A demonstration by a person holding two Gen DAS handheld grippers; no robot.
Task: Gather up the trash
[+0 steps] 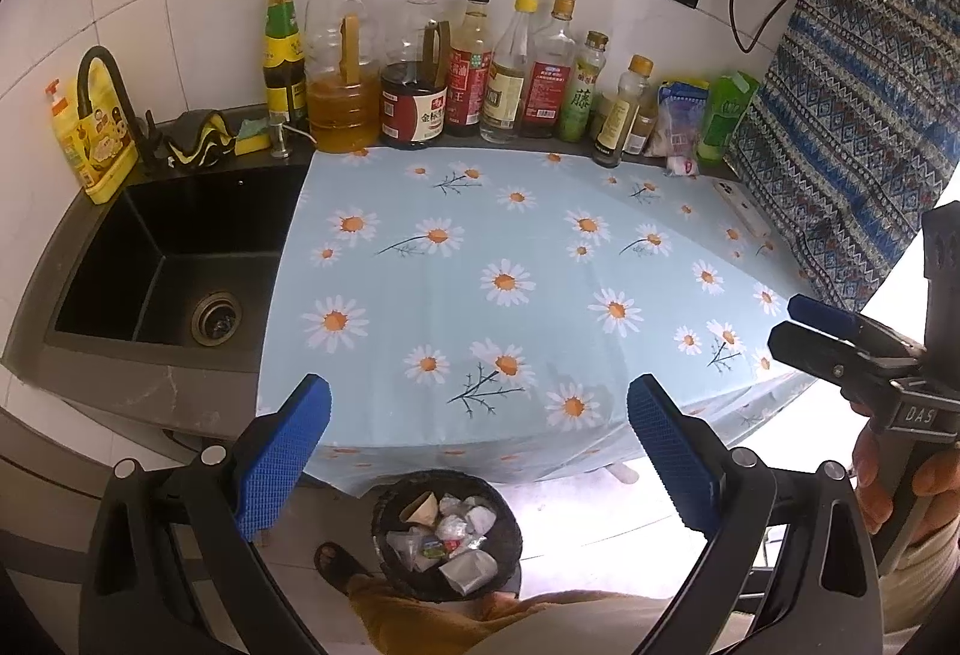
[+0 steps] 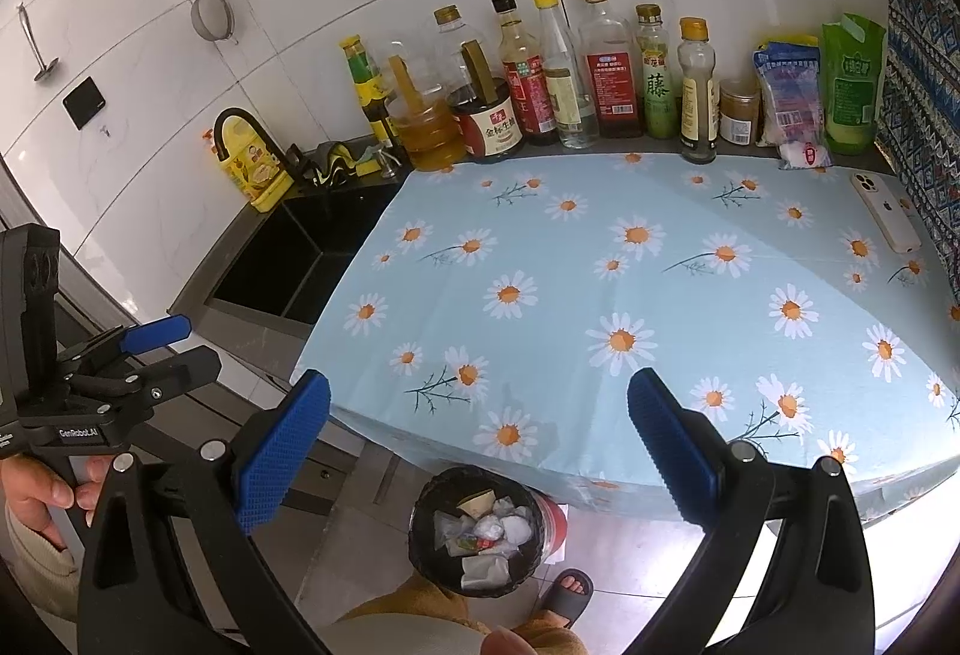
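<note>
The dark round trash bin (image 1: 447,535) stands on the tiled floor just below the front edge of the counter's daisy-print cloth (image 1: 510,259), a smooth pale-blue sheet. Inside the bin lie crumpled white wrappers and a tan paper scrap; finer detail cannot be made out. The left gripper (image 1: 479,430) hangs above the bin with jaws spread wide, its blue ribbed pads empty. The right gripper (image 2: 479,430) is likewise wide and empty above the bin. Seen from the left camera, its fingers look nearly together, probably from the side-on angle. A black square sink (image 1: 174,259) sits left of the cloth; bottles (image 1: 474,66) line the wall behind it. A sandalled foot (image 2: 570,592) beside the bin is partly cut off.
</note>
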